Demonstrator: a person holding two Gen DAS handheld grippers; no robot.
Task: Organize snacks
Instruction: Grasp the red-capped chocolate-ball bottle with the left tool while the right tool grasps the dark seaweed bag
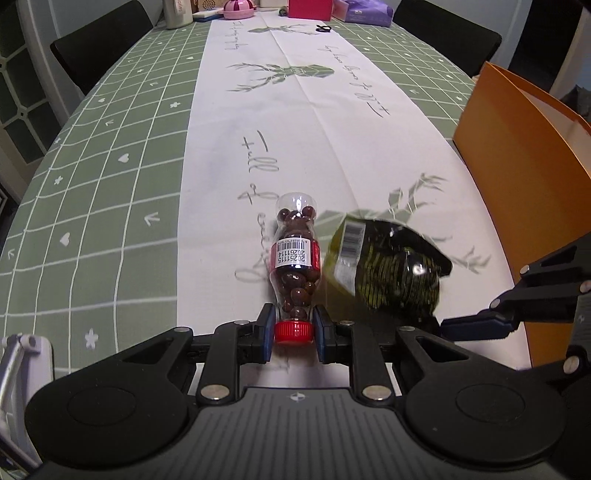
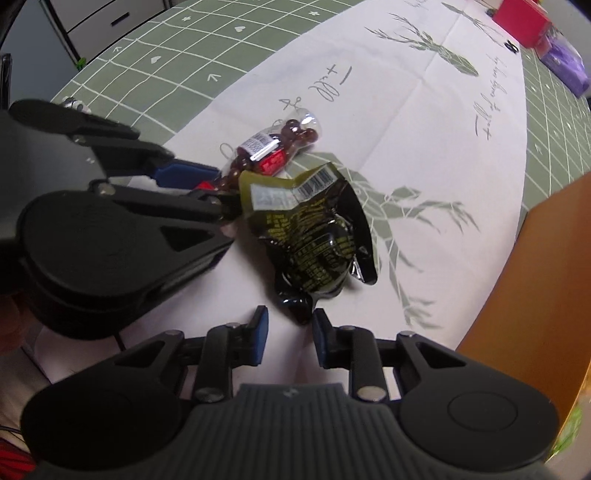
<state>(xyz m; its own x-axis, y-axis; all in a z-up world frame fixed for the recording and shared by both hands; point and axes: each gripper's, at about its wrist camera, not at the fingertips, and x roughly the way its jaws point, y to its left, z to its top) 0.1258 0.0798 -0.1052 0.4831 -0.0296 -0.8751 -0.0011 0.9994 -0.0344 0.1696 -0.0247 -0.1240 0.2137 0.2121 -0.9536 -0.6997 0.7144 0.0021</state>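
A small clear bottle of chocolate balls [image 1: 294, 258] with a red cap and red label lies on the white table runner. My left gripper [image 1: 293, 334] is shut on the bottle's red cap. A black and olive snack pouch [image 1: 384, 266] lies just right of the bottle. In the right wrist view the pouch [image 2: 317, 236] lies just ahead of my right gripper [image 2: 288, 328], which is open with the pouch's near corner between its fingertips. The bottle [image 2: 269, 153] and the left gripper [image 2: 192, 181] show beyond it at the left.
An orange box [image 1: 517, 147] stands open at the right of the table, also at the right edge of the right wrist view [image 2: 535, 314]. Pink, red and purple items [image 1: 310, 9] stand at the far end. Black chairs [image 1: 99, 48] flank the table.
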